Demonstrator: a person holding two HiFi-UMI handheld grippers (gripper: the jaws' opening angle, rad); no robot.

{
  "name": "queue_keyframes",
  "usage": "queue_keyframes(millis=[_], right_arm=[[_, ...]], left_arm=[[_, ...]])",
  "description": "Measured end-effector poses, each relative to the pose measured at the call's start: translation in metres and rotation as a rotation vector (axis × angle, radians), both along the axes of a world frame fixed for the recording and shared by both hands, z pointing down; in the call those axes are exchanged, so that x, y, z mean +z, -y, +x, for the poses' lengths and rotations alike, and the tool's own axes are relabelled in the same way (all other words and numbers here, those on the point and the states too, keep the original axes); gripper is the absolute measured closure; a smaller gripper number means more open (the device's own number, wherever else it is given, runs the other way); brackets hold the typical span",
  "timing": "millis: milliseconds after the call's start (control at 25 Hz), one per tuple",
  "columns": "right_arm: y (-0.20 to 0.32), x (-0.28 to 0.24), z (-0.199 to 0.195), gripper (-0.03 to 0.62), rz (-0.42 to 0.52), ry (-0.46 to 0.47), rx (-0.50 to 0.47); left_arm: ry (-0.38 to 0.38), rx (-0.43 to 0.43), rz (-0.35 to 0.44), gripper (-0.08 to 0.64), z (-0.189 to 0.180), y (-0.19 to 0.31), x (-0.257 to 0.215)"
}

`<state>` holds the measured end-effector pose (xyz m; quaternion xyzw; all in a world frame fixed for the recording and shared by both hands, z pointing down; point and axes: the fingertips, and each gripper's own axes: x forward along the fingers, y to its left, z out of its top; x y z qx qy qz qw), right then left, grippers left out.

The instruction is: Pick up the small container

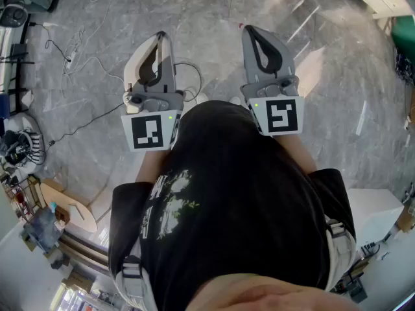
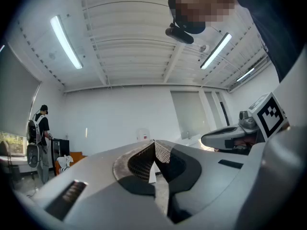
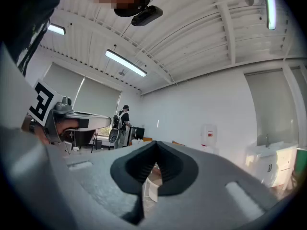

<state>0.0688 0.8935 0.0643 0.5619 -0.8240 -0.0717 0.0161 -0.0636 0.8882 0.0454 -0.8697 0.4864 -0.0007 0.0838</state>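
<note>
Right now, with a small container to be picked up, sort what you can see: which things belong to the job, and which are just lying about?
Belongs to the job:
- left gripper, shut and empty
- right gripper, shut and empty
- no small container is in view

Just lying about:
- cables on the floor
- wooden board
- white cabinet

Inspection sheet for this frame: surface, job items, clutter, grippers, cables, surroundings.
Surface: grey marbled floor; no table in view.
Job's things: nothing seen; no small container in any view.
Clutter: mixed gear along the left edge of the head view.
Grippers: left gripper and right gripper both shut, empty, held level side by side.
Cables: white cable and black cable loose on the floor at left.
Surroundings: ceiling strip lights; a person with a backpack by the far wall.
</note>
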Motion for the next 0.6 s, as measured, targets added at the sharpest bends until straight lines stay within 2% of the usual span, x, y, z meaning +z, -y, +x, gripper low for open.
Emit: queue_keyframes(millis=[360,600], right_arm=[[-0.003,0.004,-0.024,0.597,0.02,0.019,0.013],[0.0,0.014,-0.045,0.595,0.039,0.03,0.037]], left_arm=[[0.002,0.014,0.002,0.558,-0.03,0.001,0.011],[0.002,0.006,-0.055,0.558,-0.059,0.005,0.028]])
